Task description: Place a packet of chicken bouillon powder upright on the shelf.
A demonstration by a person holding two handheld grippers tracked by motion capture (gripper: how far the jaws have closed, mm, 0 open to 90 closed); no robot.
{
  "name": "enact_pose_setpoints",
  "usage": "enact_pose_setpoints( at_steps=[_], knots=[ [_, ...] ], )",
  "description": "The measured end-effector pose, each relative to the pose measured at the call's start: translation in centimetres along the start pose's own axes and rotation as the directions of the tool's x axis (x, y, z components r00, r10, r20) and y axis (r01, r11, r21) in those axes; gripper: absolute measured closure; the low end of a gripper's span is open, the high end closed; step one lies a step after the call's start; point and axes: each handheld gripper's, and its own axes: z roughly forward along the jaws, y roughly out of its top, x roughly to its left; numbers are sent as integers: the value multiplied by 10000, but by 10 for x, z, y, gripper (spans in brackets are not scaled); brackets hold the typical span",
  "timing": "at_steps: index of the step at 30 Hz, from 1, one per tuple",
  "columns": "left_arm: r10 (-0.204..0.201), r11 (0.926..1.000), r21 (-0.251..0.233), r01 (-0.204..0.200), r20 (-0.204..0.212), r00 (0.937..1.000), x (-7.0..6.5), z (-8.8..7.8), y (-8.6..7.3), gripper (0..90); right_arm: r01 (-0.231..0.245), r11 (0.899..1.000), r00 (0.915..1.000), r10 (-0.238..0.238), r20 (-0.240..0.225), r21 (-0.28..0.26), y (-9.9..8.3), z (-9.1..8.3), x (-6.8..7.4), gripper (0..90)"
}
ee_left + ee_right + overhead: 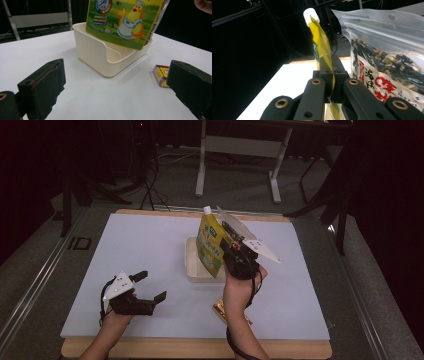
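White sheet covers the wooden desk (150, 245) in a dark room, a grey frame (240, 150) beyond. Right gripper (329, 82) clamps a yellow spouted pouch (211, 245) over the cream tub (100, 53); left gripper (142, 292) gapes empty, tub ahead.

White-topped table (150, 270) with a cream bin (192, 270) and a small yellow box (161, 75)

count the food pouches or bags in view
2: a yellow spouted pouch held by the right tongs over the cream bin, and a clear bag of dried mix beside it. Others may be hidden.
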Motion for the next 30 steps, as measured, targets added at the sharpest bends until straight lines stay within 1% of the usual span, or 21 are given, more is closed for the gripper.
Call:
enact_pose_setpoints(
  at_steps=[1, 2, 5, 6, 9, 12, 15, 17, 18, 20, 21, 22, 25, 28, 30],
  knots=[
    [5, 10000, 22, -5, 15, 10000, 0, 0, 0, 24, -124, 9999, 9999, 124, -71, 19, 0, 2, 0, 900],
    [-1, 10000, 28, 1, 31, 10000, 0, 0, 0, 24, -89, 9999, 9999, 89, -73, 49, -1, 3, 1, 900],
    [-6, 10000, 17, 6, 42, 10000, 1, 0, 0, 24, 187, 9998, 9997, -188, 123, 30, -4, 7, 3, 900],
    [-15, 10000, 18, 15, 46, 10000, 1, -1, 0, 24, 189, 9998, 9997, -189, 165, -7, -5, 8, 3, 900],
    [-72, 10000, 39, 72, 33, 10000, 1, -1, -1, 24, 242, 9997, 9992, -240, 326, -57, -6, 7, 1, 900],
    [-55, 10000, 36, 55, 22, 10000, 2, -1, -1, 24, 179, 9998, 9992, -175, 348, -120, -5, 2, -3, 900],
    [-94, 10000, 20, 94, 41, 9999, 1, 0, -1, 24, 267, 9996, 9989, -264, 377, -77, -6, 1, -3, 900],
    [-47, 10000, 42, 47, 52, 10000, 1, 0, -1, 24, 461, 9989, 9980, -458, 426, -56, -7, 2, -1, 900],
    [-28, 10000, 62, 28, 42, 10000, 0, 0, -1, 23, 470, 9989, 9979, -467, 446, -63, -7, 3, 0, 900],
    [-30, 10000, 72, 30, 50, 10000, 0, 0, -1, 24, 693, 9976, 9968, -692, 408, -9, -6, 6, 3, 900],
    [-6, 10000, 88, 6, 41, 10000, 0, 0, -1, 24, 725, 9974, 9966, -726, 378, 19, -6, 7, 4, 900],
    [-18, 10000, 90, 17, 44, 10000, 1, 0, -1, 24, 688, 9976, 9971, -689, 338, 25, -6, 8, 4, 900],
    [-33, 10000, 79, 33, 29, 10000, 2, 0, -2, 24, 816, 9967, 9959, -815, 387, -8, -7, 9, 6, 900],
    [-58, 10000, 72, 57, 35, 10000, 2, 0, -2, 24, 770, 9970, 9965, -768, 326, -30, -7, 10, 6, 900],
    [-52, 9999, 98, 52, 43, 10000, 2, 0, -2, 24, 856, 9963, 9957, -855, 357, -20, -7, 10, 8, 900]
  ],
)
